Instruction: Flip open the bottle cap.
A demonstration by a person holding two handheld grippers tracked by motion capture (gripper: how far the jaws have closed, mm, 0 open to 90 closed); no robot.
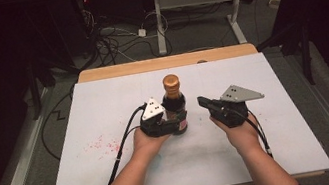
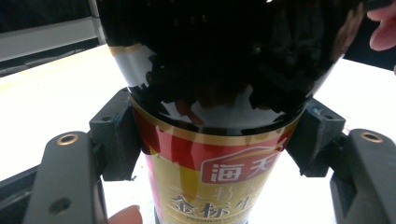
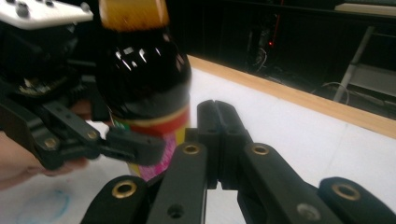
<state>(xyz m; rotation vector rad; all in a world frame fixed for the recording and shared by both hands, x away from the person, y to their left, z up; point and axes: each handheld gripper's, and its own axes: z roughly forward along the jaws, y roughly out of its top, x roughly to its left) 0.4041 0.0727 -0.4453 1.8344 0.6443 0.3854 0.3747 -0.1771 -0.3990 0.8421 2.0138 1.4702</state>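
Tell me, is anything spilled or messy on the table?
Yes, a little. Pinkish-red specks stain the white table top near the left gripper's cable, and a faint blue smudge marks it too. The soy sauce bottle stands upright with its cap on, clamped in that gripper, so nothing seems to leak from it.

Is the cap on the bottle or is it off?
On. The orange-brown cap sits atop the dark bottle, which stands upright, clamped in the left gripper.

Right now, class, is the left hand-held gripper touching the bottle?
Touching. In the left gripper view, the left hand-held gripper has a black jaw pad pressed against each side of the bottle at its label.
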